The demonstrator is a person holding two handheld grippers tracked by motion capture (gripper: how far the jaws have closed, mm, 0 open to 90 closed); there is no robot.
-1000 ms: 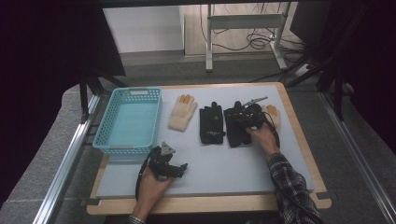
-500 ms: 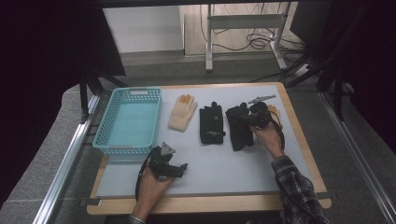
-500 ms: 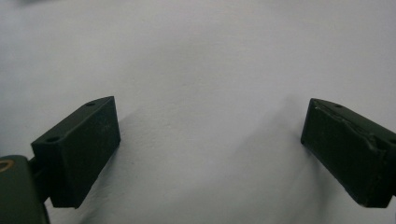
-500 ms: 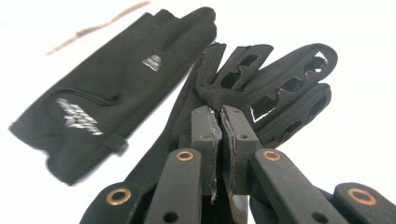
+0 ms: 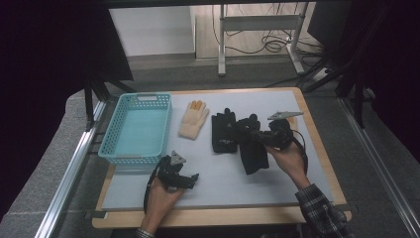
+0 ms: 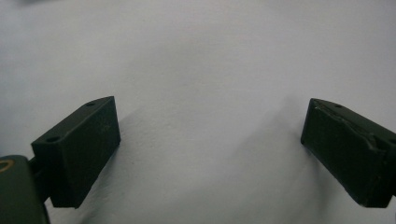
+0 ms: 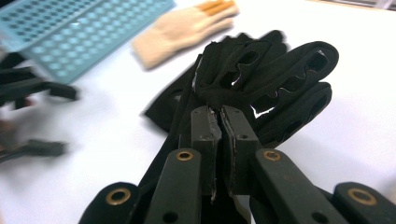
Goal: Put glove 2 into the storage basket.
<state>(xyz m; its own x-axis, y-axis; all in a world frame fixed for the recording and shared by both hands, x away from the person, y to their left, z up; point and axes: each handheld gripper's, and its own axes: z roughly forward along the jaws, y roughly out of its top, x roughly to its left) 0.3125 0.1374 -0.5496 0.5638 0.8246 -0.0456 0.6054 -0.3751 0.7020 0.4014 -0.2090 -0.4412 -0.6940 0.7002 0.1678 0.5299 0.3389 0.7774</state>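
Note:
My right gripper [image 5: 260,136] is shut on a black glove [image 5: 253,151], pinching the fabric near its fingers. Its jaws have just been closing on the glove, and the right gripper view shows the pads [image 7: 208,126] pressed together on the black glove [image 7: 280,74]. The glove hangs tilted above the white mat. A second black glove [image 5: 223,133] lies flat just left of it. A cream glove [image 5: 194,120] with orange fingertips lies further left. My left gripper [image 5: 190,179] rests low on the mat at the front, open, with nothing between its jaws [image 6: 210,140].
A light blue mesh basket [image 5: 161,130] stands empty at the left of the mat, close behind my left hand. The wooden table edge [image 5: 218,217] runs along the front. Metal rails flank the table on both sides.
The right gripper has risen and drifted slightly right and toward me, lifting the black glove off the mat. The left gripper has stayed in place.

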